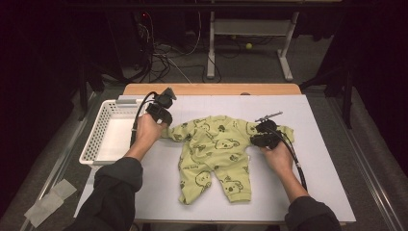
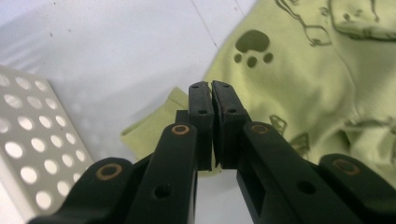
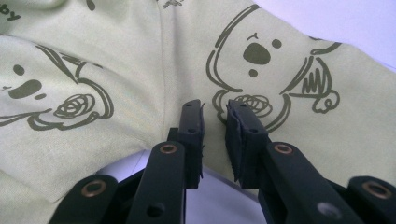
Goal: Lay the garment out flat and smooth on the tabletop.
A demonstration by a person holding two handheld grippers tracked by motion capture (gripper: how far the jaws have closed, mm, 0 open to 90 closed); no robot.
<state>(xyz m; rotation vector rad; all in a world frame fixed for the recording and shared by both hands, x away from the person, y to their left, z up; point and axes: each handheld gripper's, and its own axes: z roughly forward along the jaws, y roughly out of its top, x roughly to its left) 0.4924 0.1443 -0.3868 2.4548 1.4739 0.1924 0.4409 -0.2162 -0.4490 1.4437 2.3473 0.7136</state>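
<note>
1. Left tool (image 1: 159, 114) is sitting at the sleeve cuff (image 2: 154, 123) of the green baby romper (image 1: 214, 154), its jaws pressed together; whether cloth is pinched between them is hard to tell.
2. Right tool (image 1: 263, 134) is hovering over the romper's other sleeve (image 3: 289, 93), its jaws standing a little apart with the printed cloth lying just beyond the tips, not visibly gripped.
3. Romper is lying spread flat on the white tabletop (image 1: 317, 159), between the two tools.
4. White perforated basket (image 1: 103, 132) is standing just beside the left tool, at the tabletop's left edge.
</note>
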